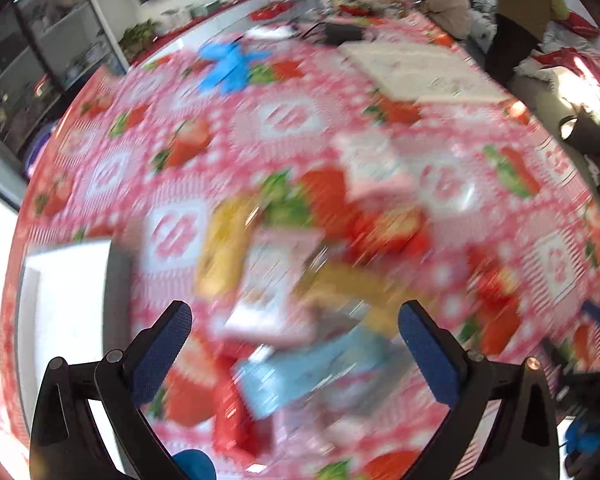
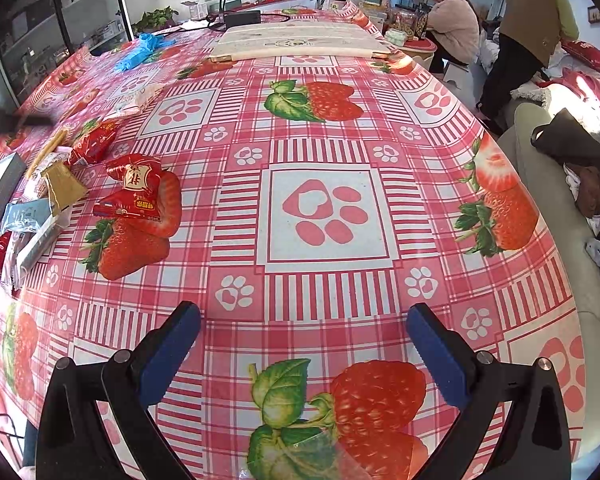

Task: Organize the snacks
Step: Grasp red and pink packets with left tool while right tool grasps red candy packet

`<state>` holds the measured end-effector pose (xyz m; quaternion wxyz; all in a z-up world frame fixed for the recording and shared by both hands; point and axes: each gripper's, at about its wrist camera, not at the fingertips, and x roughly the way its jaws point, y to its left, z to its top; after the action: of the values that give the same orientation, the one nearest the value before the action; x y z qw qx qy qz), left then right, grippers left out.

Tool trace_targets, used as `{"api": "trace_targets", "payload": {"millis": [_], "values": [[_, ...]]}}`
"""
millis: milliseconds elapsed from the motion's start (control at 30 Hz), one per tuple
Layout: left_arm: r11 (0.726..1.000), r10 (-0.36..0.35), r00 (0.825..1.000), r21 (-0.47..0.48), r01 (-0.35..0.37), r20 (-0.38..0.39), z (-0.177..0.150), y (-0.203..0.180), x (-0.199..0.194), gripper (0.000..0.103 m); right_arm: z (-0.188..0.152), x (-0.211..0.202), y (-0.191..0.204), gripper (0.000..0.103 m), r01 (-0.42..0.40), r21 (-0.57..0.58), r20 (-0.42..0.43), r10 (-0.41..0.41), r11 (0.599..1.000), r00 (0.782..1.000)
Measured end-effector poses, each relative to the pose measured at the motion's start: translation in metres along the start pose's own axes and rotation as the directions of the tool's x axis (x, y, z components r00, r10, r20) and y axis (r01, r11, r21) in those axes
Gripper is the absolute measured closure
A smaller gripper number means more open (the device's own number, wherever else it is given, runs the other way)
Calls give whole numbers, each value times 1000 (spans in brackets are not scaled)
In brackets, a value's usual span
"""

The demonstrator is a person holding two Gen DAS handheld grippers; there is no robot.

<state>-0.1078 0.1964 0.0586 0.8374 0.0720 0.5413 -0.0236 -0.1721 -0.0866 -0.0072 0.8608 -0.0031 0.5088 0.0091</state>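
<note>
Several snack packets lie in a loose pile on the strawberry tablecloth. The left wrist view is motion-blurred: a pink-white packet (image 1: 276, 288), a yellow packet (image 1: 224, 248), a light blue packet (image 1: 300, 372) and a red packet (image 1: 232, 416) lie below my open, empty left gripper (image 1: 296, 320). In the right wrist view the pile sits at the far left: red packets (image 2: 140, 180), a gold packet (image 2: 62, 186), a light blue packet (image 2: 24, 216). My right gripper (image 2: 304, 324) is open and empty above bare cloth, well right of the pile.
A white box or tray (image 1: 68, 280) with a dark rim sits left of the pile. A beige folded mat (image 2: 300, 44), blue gloves (image 2: 144, 50) and a black device (image 2: 242, 18) lie at the table's far end. Two people (image 2: 456, 20) and a sofa (image 2: 560, 200) are to the right.
</note>
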Motion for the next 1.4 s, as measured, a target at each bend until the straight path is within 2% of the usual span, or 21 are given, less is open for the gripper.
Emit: {"api": "trace_targets", "payload": {"millis": [100,167,300,433,500,600,700,733,833,933,1000,1167,1233,1267,1300,1333,1367,1400], "values": [[999,6,1000,-34,-7,-23,-31,15,14,0,-1,-1,1,0,3,3,-1,-3,1000,1000],[1000,-4,1000,-25,3,-17,-46,16,16,0,0,-1,1,0,4,4,-9,-4,1000,1000],[998,62,998,11,-62,-18,-51,17,21,0,1,-1,1,0,5,5,-6,-5,1000,1000],[999,-14,997,-45,11,-76,-51,19,36,0,2,0,1,0,6,7,0,-6,1000,1000],[998,-44,996,-49,41,-74,-52,11,35,0,1,0,1,0,8,9,4,-8,1000,1000],[999,-13,999,-34,12,-31,-53,0,30,0,1,-1,1,0,9,10,3,-9,1000,1000],[994,-65,998,-86,63,-25,-53,8,35,0,5,1,2,0,17,18,-40,-17,1000,999],[994,-59,998,-92,58,-7,-54,10,35,0,9,2,3,0,19,22,-64,-18,1000,998],[994,-54,998,-97,58,46,-62,10,32,0,23,7,12,0,-20,9,-94,21,1000,995],[992,-41,996,-117,50,82,-71,9,28,0,42,10,21,0,-136,42,-100,140,990,985],[991,-37,997,-127,46,66,-69,9,28,0,56,14,29,0,-190,65,-102,196,980,975],[991,-38,999,-130,37,-1,-59,5,31,2,84,30,66,0,-221,-7,-133,218,975,967],[994,-43,999,-102,44,7,-59,-1,28,13,88,39,77,0,-197,-36,-162,189,980,969],[995,-50,999,-90,51,10,-59,-4,25,17,89,41,82,3,-165,-58,-160,154,985,975],[995,-61,998,-77,62,16,-59,-7,23,29,88,39,85,17,-137,-85,-149,123,987,981],[996,-63,998,-65,65,29,-60,-10,19,46,86,36,90,28,-99,-123,-133,82,988,988],[996,-72,997,-57,74,34,-61,-11,17,52,84,32,93,50,-109,-143,-116,93,984,989],[996,-76,996,-50,78,40,-63,-13,16,61,82,28,93,67,-117,-146,-111,101,982,989]]}}
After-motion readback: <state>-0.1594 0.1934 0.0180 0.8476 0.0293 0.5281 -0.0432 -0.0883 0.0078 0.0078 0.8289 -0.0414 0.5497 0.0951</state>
